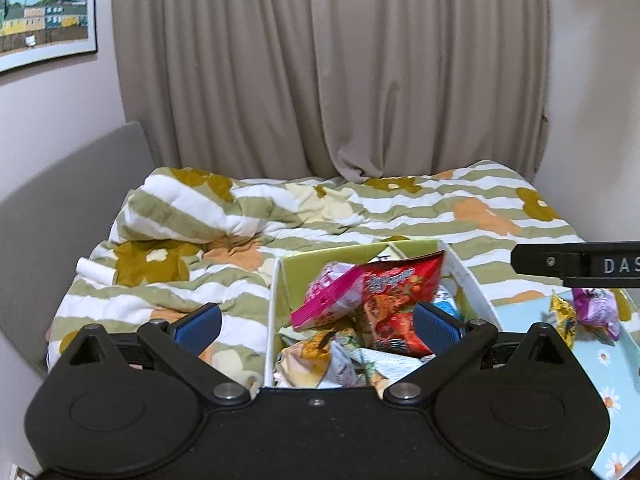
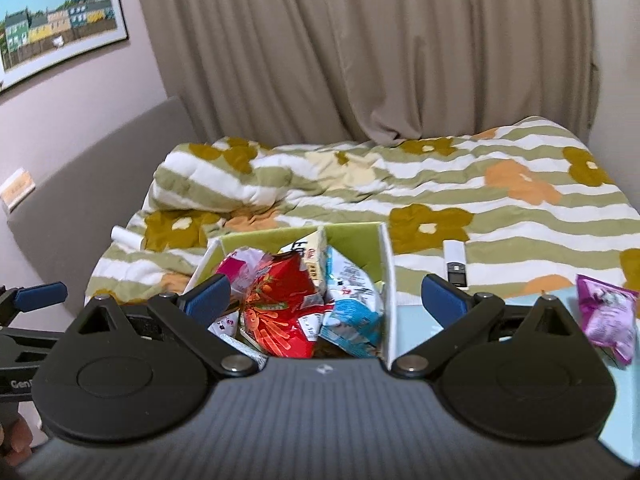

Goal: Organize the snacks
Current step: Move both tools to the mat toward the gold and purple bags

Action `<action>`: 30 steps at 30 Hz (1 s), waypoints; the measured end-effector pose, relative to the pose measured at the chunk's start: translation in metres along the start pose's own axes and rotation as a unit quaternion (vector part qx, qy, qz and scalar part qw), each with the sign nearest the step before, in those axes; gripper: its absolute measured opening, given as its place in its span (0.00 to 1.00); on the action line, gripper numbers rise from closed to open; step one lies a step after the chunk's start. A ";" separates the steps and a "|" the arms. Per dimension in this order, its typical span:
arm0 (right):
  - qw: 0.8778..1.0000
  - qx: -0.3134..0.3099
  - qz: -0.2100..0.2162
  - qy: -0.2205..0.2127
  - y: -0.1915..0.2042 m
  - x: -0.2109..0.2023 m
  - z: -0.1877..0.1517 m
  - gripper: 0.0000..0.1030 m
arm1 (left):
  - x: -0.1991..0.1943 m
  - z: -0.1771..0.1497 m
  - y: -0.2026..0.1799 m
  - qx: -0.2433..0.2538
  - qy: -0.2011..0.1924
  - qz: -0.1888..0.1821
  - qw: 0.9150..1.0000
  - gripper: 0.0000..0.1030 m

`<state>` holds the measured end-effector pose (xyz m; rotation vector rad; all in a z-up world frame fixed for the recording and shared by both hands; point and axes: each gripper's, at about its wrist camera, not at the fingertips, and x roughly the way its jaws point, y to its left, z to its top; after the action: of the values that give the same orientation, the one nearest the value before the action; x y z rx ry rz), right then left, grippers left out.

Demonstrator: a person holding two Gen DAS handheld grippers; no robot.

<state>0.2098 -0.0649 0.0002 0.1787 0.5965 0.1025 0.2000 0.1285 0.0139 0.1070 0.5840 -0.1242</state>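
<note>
Sorting stage, judged between picks: both the left gripper (image 1: 316, 326) and right gripper (image 2: 326, 296) are held wide and empty above the green box (image 2: 352, 236) heaped with snack packets (image 2: 280, 304); a purple packet (image 2: 608, 320), left outside on the blue tray (image 2: 616, 432), is likely collected next.

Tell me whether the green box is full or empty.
Full. The green box is heaped with snack packets, a red bag and a blue-white packet on top, reaching its rim.

Glossy red foil snack packet (image 2: 280, 304) is catching light inside the white card box with green lining (image 2: 387, 280). Striped floral quilted cloth bedspread (image 1: 420, 208) is lying soft and matt. Beige fabric curtain (image 1: 320, 64) is hanging matt.
</note>
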 end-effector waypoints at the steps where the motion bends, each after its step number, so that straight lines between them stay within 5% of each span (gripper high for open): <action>1: 1.000 0.003 -0.004 -0.004 -0.003 -0.005 0.001 1.00 | -0.002 0.001 -0.004 0.004 -0.004 -0.003 1.000 1.00; 16: 0.994 0.054 -0.083 -0.046 -0.127 -0.053 0.018 1.00 | 0.010 0.033 -0.104 0.047 -0.020 -0.054 0.997 1.00; 30: 0.984 0.126 -0.120 0.039 -0.294 0.007 0.022 1.00 | 0.102 0.041 -0.245 0.070 0.055 -0.125 0.988 1.00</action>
<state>0.2407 -0.3549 -0.0436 0.3473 0.7053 -0.2022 0.2708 -0.1277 -0.0252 0.1778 0.6983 -0.4064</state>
